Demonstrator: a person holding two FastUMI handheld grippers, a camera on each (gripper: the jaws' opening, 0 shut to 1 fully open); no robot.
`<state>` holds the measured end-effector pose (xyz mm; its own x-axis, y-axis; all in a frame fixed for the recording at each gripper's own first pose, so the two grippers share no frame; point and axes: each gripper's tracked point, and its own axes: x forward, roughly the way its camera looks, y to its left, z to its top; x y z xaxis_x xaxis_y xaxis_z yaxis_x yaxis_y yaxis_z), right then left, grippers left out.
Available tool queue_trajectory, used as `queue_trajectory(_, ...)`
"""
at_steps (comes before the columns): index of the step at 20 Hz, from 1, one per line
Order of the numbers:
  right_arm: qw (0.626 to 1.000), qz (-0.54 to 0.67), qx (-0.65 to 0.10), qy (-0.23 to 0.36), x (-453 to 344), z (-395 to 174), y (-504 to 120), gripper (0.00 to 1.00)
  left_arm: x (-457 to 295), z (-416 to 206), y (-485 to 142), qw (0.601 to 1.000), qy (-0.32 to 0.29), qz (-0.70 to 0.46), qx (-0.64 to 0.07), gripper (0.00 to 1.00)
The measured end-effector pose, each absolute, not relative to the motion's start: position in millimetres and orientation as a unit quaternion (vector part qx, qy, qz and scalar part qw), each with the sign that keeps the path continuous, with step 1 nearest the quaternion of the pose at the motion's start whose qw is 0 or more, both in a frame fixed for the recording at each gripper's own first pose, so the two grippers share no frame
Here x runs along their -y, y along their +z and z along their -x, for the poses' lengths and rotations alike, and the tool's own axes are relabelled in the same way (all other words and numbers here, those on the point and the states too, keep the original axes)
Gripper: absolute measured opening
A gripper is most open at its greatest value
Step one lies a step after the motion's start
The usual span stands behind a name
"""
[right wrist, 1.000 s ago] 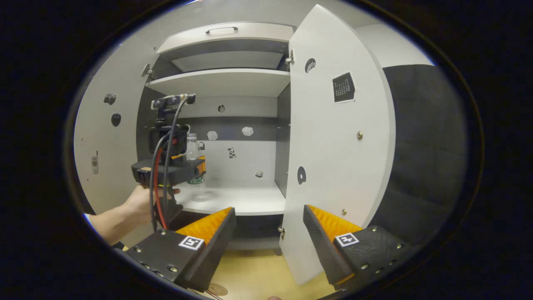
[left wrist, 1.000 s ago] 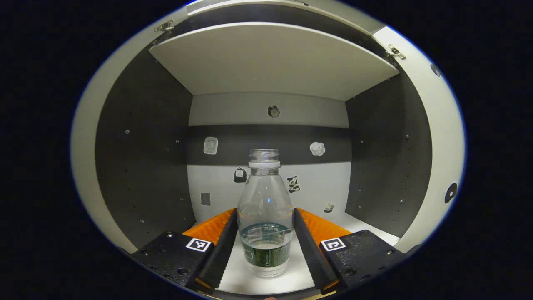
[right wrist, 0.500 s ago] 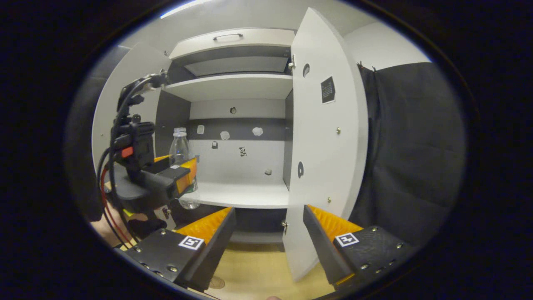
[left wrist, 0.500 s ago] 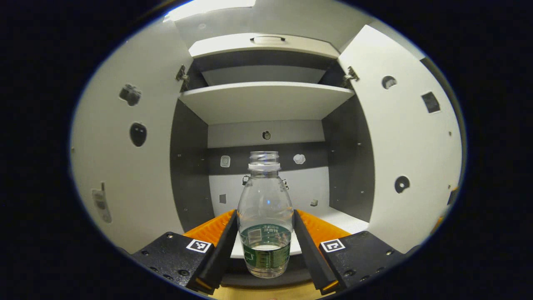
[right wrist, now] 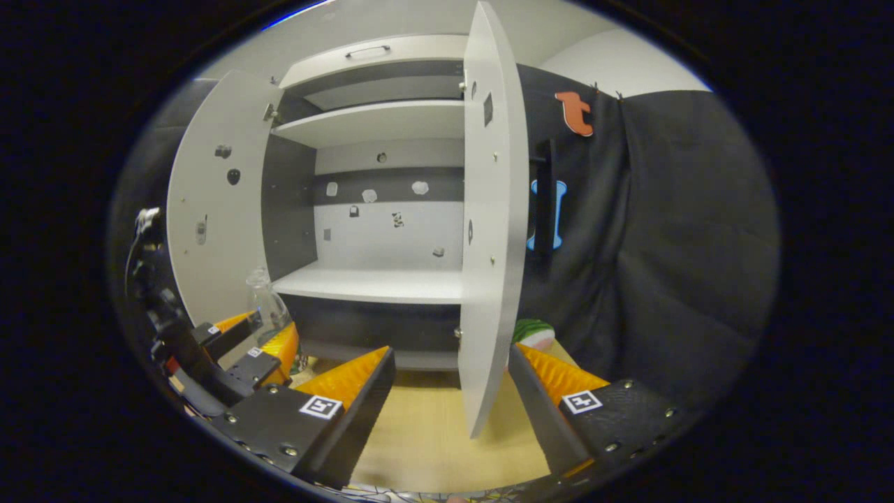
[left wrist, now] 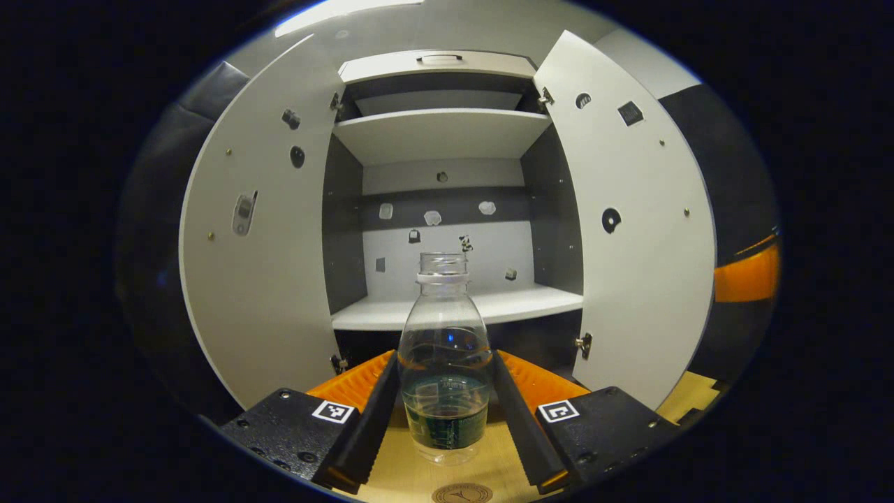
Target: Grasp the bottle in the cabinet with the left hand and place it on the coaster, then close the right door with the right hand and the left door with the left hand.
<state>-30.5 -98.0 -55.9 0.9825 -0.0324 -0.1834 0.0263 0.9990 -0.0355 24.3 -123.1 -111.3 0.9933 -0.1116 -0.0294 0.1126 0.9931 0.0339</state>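
A clear, uncapped plastic bottle (left wrist: 445,356) with a green label stands upright between the fingers of my left gripper (left wrist: 445,412), which is shut on it and holds it out in front of the cabinet, above the wooden table. A round coaster (left wrist: 461,494) peeks in just below the bottle at the bottom edge. The cabinet's left door (left wrist: 262,230) and right door (left wrist: 628,223) both stand open. In the right gripper view, my right gripper (right wrist: 450,391) is open and empty in front of the right door's edge (right wrist: 489,230); the left gripper (right wrist: 244,346) with the bottle (right wrist: 269,307) is at lower left.
The cabinet's lower shelf (left wrist: 489,307) is bare; small stickers dot its back wall. A wooden tabletop (right wrist: 433,433) lies below. A watermelon-like object (right wrist: 534,332) sits behind the right door near the dark padded wall (right wrist: 663,244).
My left gripper has drawn the bottle back out of the cabinet and lowered it toward the table. The right gripper view has shifted right, so the right door now shows nearly edge-on.
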Motion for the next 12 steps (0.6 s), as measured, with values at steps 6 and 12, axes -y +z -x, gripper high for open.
queue_trajectory(6, 0.991, 0.017, -0.131, -0.012, 105.4, 36.3, -91.3, 0.99, 126.1, -1.1, -207.9, 0.997, -0.048, -0.022, -0.058, 0.81)
queue_trajectory(12, 0.988, 0.029, -0.150, -0.013, 108.2, 38.4, -103.5, 0.99, 129.8, -1.3, -253.8, 0.996, -0.046, -0.019, -0.068, 0.81)
